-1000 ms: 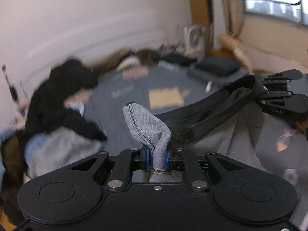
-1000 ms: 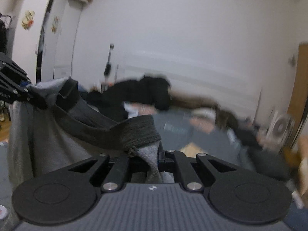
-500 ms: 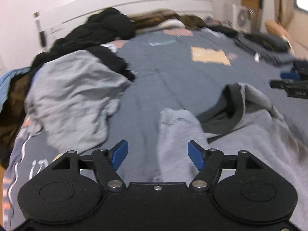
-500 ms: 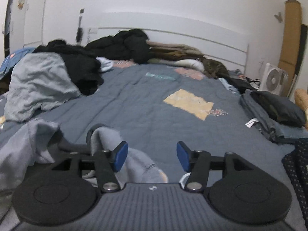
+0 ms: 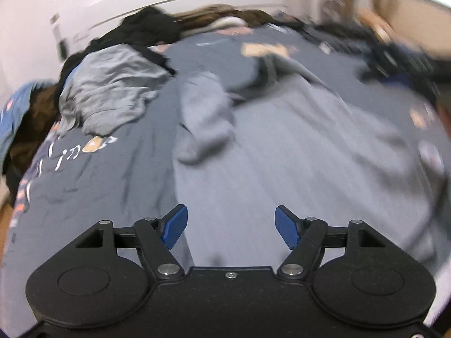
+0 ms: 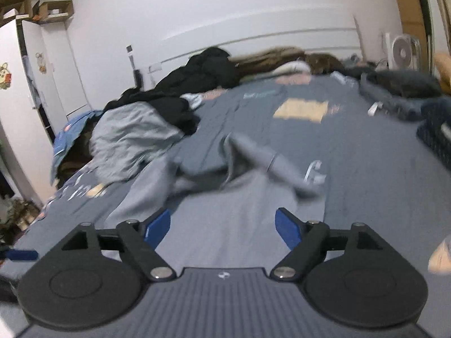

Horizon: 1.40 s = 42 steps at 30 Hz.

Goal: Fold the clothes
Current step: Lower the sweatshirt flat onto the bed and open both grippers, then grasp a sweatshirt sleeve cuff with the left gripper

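Note:
A light grey sweatshirt (image 5: 282, 146) with a dark collar lies spread on the blue-grey bed cover (image 5: 84, 174), its collar end farthest from me. The left gripper (image 5: 228, 226) hovers open over the garment's near part, nothing between its blue pads. In the right wrist view the same sweatshirt (image 6: 225, 214) lies ahead, one sleeve (image 6: 270, 166) bunched across it. The right gripper (image 6: 222, 226) is above the cloth with its jaws opening and empty. Both views are blurred by motion.
A crumpled grey garment (image 6: 132, 138) and a heap of black clothes (image 6: 197, 76) lie at the bed's left and head. Folded dark clothes (image 6: 400, 87) sit at the right, a white fan (image 6: 403, 50) behind them. The headboard and a white wall close the far end.
Both grippers let go of the sweatshirt, which dropped flat onto the bed. Both moved down and back toward the garment's near end, and their jaws went from shut to wide apart.

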Motion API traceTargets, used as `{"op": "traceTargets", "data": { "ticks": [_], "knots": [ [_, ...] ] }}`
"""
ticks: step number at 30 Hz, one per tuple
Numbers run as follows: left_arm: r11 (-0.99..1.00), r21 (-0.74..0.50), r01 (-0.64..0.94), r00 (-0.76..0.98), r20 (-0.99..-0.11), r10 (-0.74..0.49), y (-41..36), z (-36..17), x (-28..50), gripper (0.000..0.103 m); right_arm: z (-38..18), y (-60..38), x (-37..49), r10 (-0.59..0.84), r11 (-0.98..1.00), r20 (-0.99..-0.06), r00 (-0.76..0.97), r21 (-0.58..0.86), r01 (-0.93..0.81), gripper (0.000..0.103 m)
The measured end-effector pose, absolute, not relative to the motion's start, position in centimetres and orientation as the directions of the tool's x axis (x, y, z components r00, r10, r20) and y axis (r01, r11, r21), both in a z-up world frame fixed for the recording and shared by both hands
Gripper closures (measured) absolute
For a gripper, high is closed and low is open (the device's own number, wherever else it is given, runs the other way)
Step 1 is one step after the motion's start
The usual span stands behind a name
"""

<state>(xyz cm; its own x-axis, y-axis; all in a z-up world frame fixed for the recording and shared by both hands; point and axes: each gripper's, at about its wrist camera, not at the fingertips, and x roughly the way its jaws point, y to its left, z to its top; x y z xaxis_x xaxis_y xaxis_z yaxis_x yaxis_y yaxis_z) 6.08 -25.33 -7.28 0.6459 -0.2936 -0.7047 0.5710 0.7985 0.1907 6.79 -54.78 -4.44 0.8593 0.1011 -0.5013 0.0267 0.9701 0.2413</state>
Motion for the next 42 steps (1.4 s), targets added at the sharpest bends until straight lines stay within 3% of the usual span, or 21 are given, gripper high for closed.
{"op": "traceTargets", "data": {
  "ticks": [5,11,14,17,18,19,20,25,28,35,42],
  "knots": [
    [0.637,0.34,0.691,0.608,-0.75,-0.26,-26.1,-10.8,-0.8,0.035,-5.8,-52.5,4.3,0.155,0.967,-0.499,0.853,0.254,-0.027,0.016],
    [0.571,0.318,0.757,0.55,-0.782,-0.292,-26.0,-13.4,-3.7,0.035,-6.7,-52.2,4.7,0.188,0.956,-0.51,0.839,0.291,-0.037,0.015],
    [0.534,0.399,0.745,0.588,-0.771,-0.245,-26.7,-14.9,-3.9,0.037,-6.6,-52.1,4.4,0.2,0.95,-0.496,0.845,0.31,-0.043,0.015],
    [0.51,0.419,0.751,0.592,-0.77,-0.24,-27.1,-15.8,-3.5,0.055,-6.3,-52.0,4.2,0.209,0.947,-0.479,0.852,0.318,-0.053,0.014],
    [0.518,0.409,0.751,0.586,-0.774,-0.239,-27.1,-15.9,-3.3,0.063,-6.2,-52.0,4.1,0.211,0.946,-0.477,0.853,0.319,-0.055,0.014],
    [0.523,0.4,0.752,0.582,-0.776,-0.242,-27.0,-15.9,-3.1,0.078,-6.2,-52.1,4.0,0.212,0.946,-0.475,0.854,0.32,-0.056,0.014],
    [0.532,0.387,0.753,0.575,-0.78,-0.248,-26.9,-15.8,-2.8,0.085,-6.1,-52.1,4.0,0.21,0.946,-0.475,0.855,0.319,-0.056,0.014],
    [0.668,0.238,0.705,0.562,-0.763,-0.321,-25.1,-12.8,-1.2,0.098,-6.2,-52.5,4.0,0.206,0.945,-0.479,0.853,0.323,-0.047,0.014],
    [0.725,0.215,0.654,0.599,-0.732,-0.324,-23.6,-10.6,0.2,0.1,-6.4,-52.7,4.1,0.21,0.943,-0.486,0.848,0.329,-0.045,0.013],
    [0.873,0.015,0.487,0.685,-0.626,-0.372,-16.4,-2.1,6.1,0.1,-6.6,-52.7,4.2,0.21,0.942,-0.497,0.842,0.333,-0.038,0.013],
    [0.984,-0.031,0.177,0.809,-0.565,-0.163,-5.0,3.1,12.6,0.102,-6.7,-52.6,4.3,0.208,0.943,-0.504,0.838,0.331,-0.035,0.013]
  ]
}}
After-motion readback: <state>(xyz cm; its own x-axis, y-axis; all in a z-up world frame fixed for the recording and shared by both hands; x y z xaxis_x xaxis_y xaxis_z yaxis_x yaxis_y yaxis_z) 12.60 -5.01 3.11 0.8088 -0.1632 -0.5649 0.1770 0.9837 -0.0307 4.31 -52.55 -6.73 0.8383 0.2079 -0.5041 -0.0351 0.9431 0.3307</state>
